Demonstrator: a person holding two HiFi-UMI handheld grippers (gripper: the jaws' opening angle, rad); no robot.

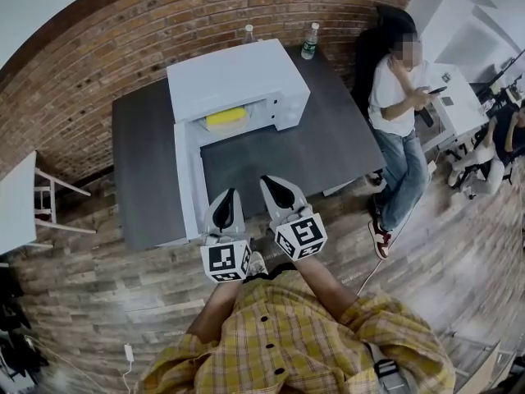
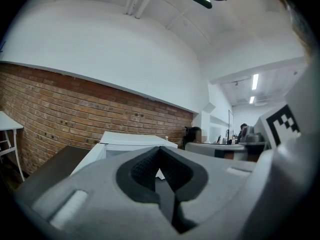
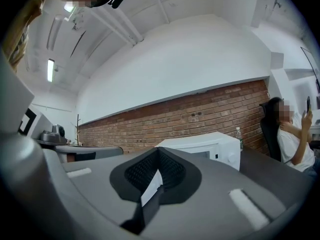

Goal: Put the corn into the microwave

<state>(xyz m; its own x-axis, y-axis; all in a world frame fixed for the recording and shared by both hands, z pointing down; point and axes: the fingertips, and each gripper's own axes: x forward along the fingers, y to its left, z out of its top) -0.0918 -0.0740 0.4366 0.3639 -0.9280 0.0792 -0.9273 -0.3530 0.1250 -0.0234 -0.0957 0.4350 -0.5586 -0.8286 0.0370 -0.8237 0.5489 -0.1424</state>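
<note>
Well to the left of the microwave (image 1: 238, 76), the corner of a white side table (image 1: 15, 208), close to the brick wall (image 1: 74, 97) that runs behind the microwave. Beneath the microwave, a dark grey table (image 1: 148, 154), with the microwave far back on it, near the wall. On the microwave's left side, the white door (image 1: 187, 183), swung wide open and reaching out toward the table's front edge. Inside the microwave, just behind the opening, the yellow corn (image 1: 225, 118), lying on the floor of the chamber and touched by neither gripper.

In front of the microwave, just right of the door's free end, the left gripper (image 1: 225, 210), pointed level at the microwave. Fingers pressed together along their seam, nothing between them. Next to it, also in front of the microwave, the right gripper (image 1: 280, 194), aimed the same way. Fingers likewise closed tight, holding nothing. Both grippers well apart from the corn.

Behind the microwave, a clear bottle (image 1: 249, 33); off its back right corner, a second bottle (image 1: 309, 41) with a green label. Further right of the microwave, beyond the dark table's end, a seated person (image 1: 398, 97) in a white top and jeans, holding a phone.
</note>
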